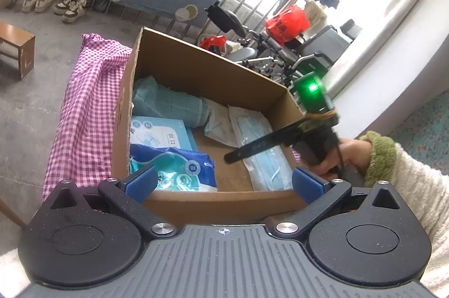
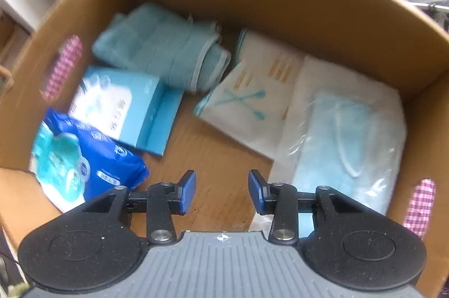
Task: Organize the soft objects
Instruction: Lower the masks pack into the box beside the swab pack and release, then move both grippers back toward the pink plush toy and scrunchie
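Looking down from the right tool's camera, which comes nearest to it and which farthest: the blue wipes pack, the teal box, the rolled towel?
1. Blue wipes pack, nearest, lower left.
2. Teal box, left, farther in.
3. Rolled towel, farthest, near the back wall.

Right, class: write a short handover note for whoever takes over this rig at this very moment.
Left gripper: open, empty, at the near rim of the cardboard box.
Right gripper: pointing down into the box, nothing between its jaws.
In the box: folded towel, tissue box, blue wipes pack, cotton swab pack, bag of face masks.
Done: these five are inside.
Left: the checked cloth beside the box, perhaps.
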`<state>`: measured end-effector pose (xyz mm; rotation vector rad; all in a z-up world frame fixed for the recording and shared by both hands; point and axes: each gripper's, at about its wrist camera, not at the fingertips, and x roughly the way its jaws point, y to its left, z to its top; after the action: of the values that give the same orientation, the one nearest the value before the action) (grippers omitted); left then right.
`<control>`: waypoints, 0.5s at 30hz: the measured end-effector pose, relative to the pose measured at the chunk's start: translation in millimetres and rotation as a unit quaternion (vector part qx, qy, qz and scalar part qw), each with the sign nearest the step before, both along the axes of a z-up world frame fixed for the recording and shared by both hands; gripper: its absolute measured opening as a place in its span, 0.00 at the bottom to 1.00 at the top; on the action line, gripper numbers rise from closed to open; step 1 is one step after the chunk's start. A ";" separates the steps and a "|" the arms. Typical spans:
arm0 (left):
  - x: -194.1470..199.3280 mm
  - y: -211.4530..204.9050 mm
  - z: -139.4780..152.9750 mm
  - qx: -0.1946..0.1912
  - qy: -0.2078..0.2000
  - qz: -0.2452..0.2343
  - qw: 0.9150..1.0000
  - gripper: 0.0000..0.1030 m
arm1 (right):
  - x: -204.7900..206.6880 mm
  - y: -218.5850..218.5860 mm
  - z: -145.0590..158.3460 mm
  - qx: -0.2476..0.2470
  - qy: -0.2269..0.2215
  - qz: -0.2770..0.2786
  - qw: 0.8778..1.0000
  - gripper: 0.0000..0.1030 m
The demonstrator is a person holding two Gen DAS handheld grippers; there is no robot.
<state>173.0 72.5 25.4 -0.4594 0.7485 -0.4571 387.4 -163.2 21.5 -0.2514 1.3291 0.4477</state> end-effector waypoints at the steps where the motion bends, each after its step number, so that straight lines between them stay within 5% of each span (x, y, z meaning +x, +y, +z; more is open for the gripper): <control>1: -0.1 0.3 0.0 -0.001 0.000 0.000 1.000 0.99 | 2.3 0.6 -4.4 -0.012 0.003 -0.004 1.000 0.42; 15: -5.7 10.2 -1.0 -0.008 -0.003 0.001 1.000 0.99 | 14.9 -32.9 -2.5 -0.024 -0.007 -0.077 0.997 0.41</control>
<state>167.2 82.6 24.3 -0.4741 0.7385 -0.4635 402.3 -196.1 19.0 -0.1907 1.3351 0.2833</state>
